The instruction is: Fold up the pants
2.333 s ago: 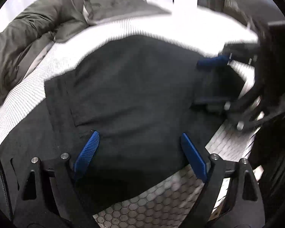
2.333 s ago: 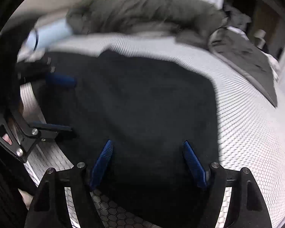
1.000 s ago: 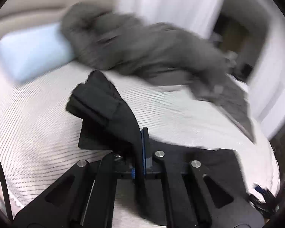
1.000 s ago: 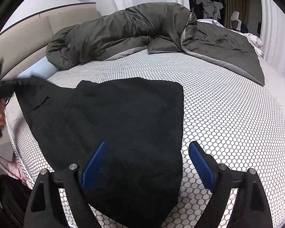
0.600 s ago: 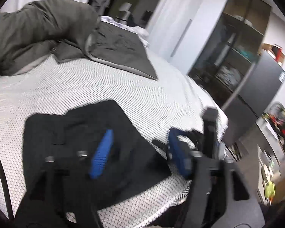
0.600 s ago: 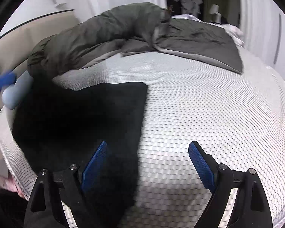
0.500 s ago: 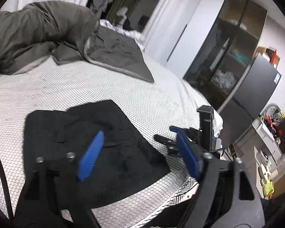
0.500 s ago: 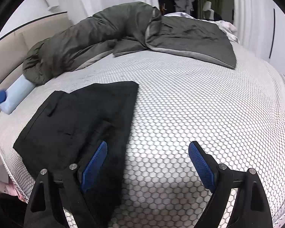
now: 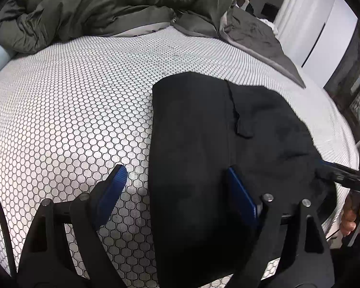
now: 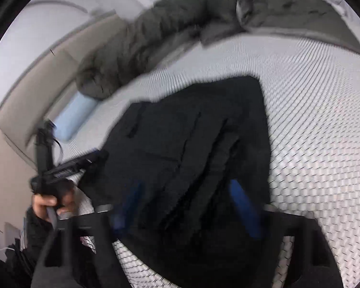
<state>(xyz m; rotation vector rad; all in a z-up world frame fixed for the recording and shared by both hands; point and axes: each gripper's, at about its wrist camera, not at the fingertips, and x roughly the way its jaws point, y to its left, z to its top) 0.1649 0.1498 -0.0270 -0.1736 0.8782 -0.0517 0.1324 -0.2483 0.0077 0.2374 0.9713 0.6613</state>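
A bed with a white cover printed in small black hexagons (image 9: 72,110) fills the room. A crumpled olive-grey duvet (image 9: 103,4) lies at its far side, beside a pale blue pillow (image 10: 74,117). Behind stands a beige padded headboard (image 10: 36,91), white curtains (image 9: 297,7) and a white wardrobe door (image 9: 328,40).

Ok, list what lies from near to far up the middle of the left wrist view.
Left gripper → black pants → white honeycomb-patterned bedcover → bunched olive-grey duvet.
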